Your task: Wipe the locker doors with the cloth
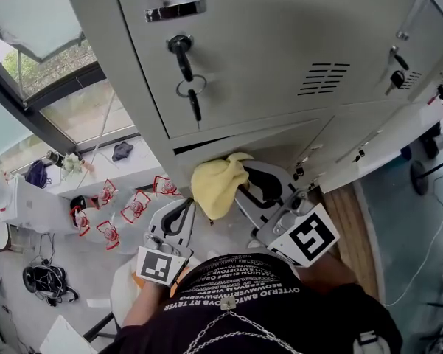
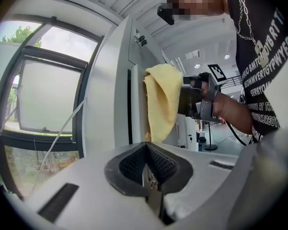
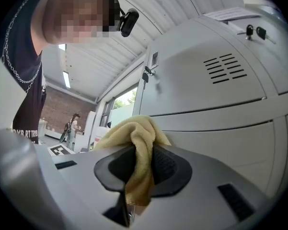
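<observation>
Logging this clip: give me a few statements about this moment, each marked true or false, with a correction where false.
1. The right gripper has its jaws shut on the cloth. True.
2. The left gripper holds a second cloth. False: its jaws are together with nothing between them.
3. A key is stuck in the upper locker door. True.
4. The cloth is blue. False: it is yellow.
5. The upper locker door has vent slots. True.
</observation>
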